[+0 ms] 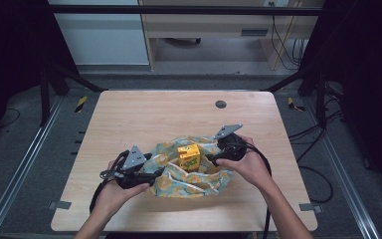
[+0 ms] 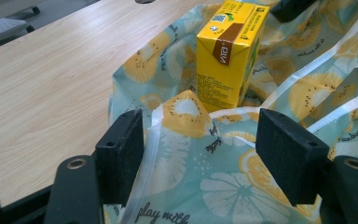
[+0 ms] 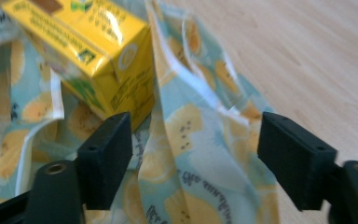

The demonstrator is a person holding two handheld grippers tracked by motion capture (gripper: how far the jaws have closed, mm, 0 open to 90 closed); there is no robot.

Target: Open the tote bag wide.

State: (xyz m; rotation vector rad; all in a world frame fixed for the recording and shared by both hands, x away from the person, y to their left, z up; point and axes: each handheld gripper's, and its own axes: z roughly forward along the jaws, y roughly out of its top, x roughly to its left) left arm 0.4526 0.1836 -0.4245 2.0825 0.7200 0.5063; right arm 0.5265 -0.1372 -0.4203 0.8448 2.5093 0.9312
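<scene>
A yellow juice box point(image 1: 188, 156) stands on the fruit-print cloth bag point(image 1: 179, 181) on the tabletop point(image 1: 144, 114); left claw point(image 2: 200, 156) and right claw point(image 3: 196, 158) are both released, bag cloth loose between them.

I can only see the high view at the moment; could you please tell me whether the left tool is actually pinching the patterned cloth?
Observer: No. In the left gripper view the left tool stands open, with the cloth loose between its jaws.
Operator: Thank you. And the right tool?
Observer: The right tool is open too; a raised fold of the cloth rises between its jaws, apart from the right-hand one.
Operator: Is the yellow carton standing on the cloth?
Observer: Yes, the yellow carton stands upright on it, the cloth's edges rising around its base.
</scene>
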